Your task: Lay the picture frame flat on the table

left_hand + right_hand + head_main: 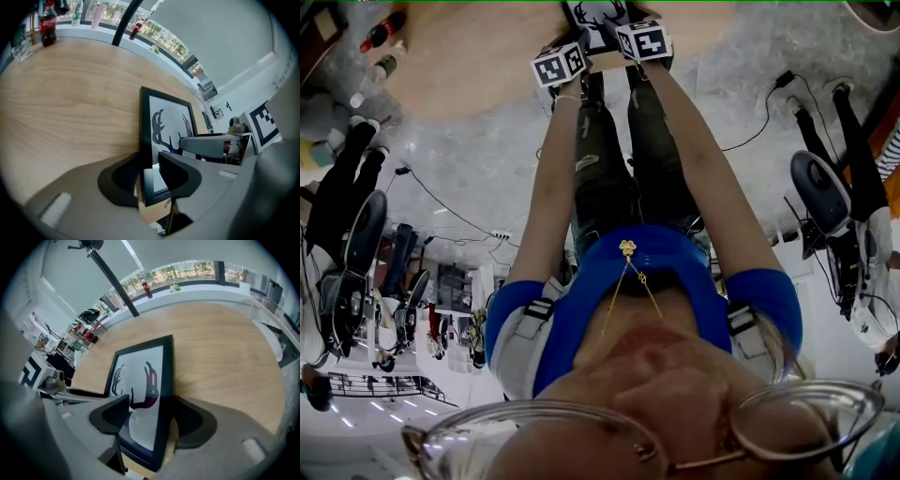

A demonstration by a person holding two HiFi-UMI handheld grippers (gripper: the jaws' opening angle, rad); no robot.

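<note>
A black picture frame (168,123) with a dark antler print lies low on the round wooden table (70,93), near its edge. My left gripper (150,176) straddles the frame's left border; a sliver of glass shows between the frame and the right-hand pad, so it is open. My right gripper (147,413) straddles the right border of the picture frame (140,380) with a wide gap on the print side, also open. In the head view both grippers, left (565,58) and right (639,37), sit close together at the picture frame (598,15).
A cola bottle (48,23) and clear glassware stand at the table's far rim. A black pole (115,282) rises behind the table (220,333). Bottles (380,36) sit by the table (487,56), and cables (450,211) and standing people surround it.
</note>
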